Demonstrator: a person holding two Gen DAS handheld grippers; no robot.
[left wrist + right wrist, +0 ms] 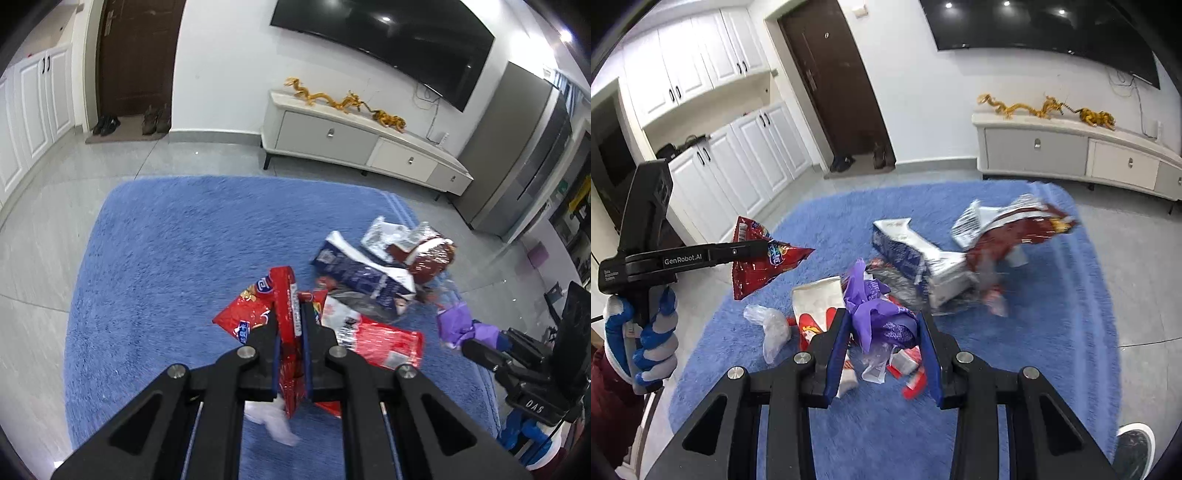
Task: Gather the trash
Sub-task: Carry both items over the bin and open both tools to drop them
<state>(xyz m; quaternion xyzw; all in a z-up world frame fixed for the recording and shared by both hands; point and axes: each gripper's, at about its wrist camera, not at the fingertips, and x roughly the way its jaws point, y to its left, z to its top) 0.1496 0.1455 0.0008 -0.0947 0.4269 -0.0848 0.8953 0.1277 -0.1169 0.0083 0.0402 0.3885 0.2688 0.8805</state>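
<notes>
Blue rug [166, 258] is carrying the scattered trash. Left gripper [290, 328] is pinching a red snack bag [284, 306] tight between its fingers, above the rug. Right gripper [884, 332] is sitting half-open around a purple wrapper [882, 314], seemingly gripping it. Navy carton [916, 254] is lying just beyond.

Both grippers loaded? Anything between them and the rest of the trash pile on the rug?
The left gripper is shut on a red snack bag; the right gripper holds a purple wrapper. Nothing visible blocks the blue carton or the dark red bag on the rug, but both jaws are occupied.
</notes>
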